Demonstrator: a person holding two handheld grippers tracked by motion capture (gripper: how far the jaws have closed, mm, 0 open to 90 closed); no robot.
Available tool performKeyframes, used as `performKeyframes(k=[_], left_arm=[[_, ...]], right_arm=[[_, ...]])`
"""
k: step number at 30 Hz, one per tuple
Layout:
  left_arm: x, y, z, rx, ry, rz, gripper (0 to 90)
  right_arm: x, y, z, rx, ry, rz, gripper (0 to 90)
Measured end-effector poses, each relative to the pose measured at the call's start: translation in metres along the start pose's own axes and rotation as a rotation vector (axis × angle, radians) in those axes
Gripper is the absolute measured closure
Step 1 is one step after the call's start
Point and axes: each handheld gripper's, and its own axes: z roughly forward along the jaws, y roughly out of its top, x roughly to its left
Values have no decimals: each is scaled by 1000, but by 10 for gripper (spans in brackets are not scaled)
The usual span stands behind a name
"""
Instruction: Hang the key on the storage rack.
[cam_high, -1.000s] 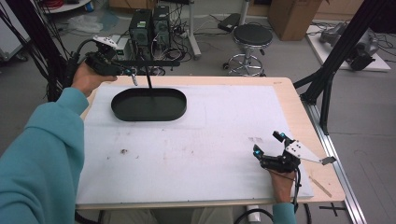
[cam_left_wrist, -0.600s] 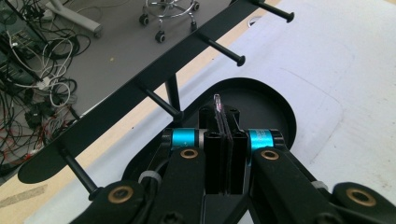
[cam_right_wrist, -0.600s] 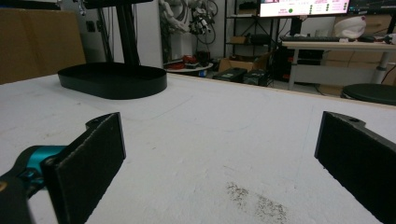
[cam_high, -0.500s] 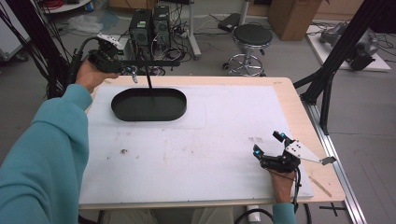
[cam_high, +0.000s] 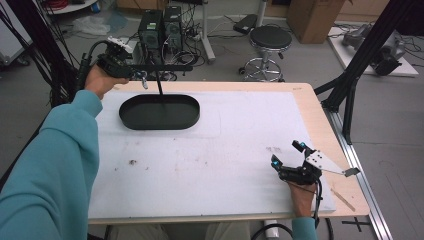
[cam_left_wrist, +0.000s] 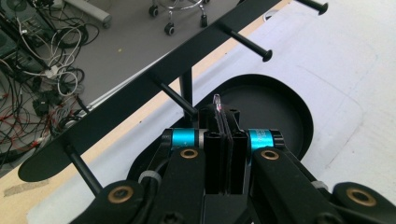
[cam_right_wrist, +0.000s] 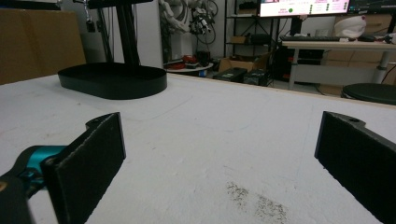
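A black stand has an oval base tray (cam_high: 186, 118), an upright post (cam_high: 159, 86) and a crossbar (cam_high: 167, 67) with several pegs (cam_left_wrist: 246, 44). My left gripper (cam_high: 141, 78) is at the crossbar's left end, above the tray's far left rim. In the left gripper view its jaws (cam_left_wrist: 223, 114) are shut on a small thin clear piece (cam_left_wrist: 217, 101) that sticks up right by a peg (cam_left_wrist: 173, 94). My right gripper (cam_high: 286, 153) rests on the table's near right, open, with nothing between its pads (cam_right_wrist: 95, 154).
A white mat (cam_high: 225, 145) covers the wooden table (cam_high: 310, 100); a dirt smudge (cam_right_wrist: 254, 198) lies ahead of the right gripper. Beyond the far edge are a stool (cam_high: 270, 37), computer cases (cam_high: 160, 25) with cables, and a black frame leg (cam_high: 350, 85) at the right.
My left forearm has edged slightly to the right along the crossbar. The right gripper has not moved.
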Motion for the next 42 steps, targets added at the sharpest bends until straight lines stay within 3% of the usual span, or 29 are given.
performKeyframes(k=[31,42], left_arm=[[10,-3,4,-2,3,-39,886],[14,-3,6,-17,4,-16,884]], right_arm=[[0,0,0,1,-2,-1,11],[0,0,0,0,-1,-1,11]])
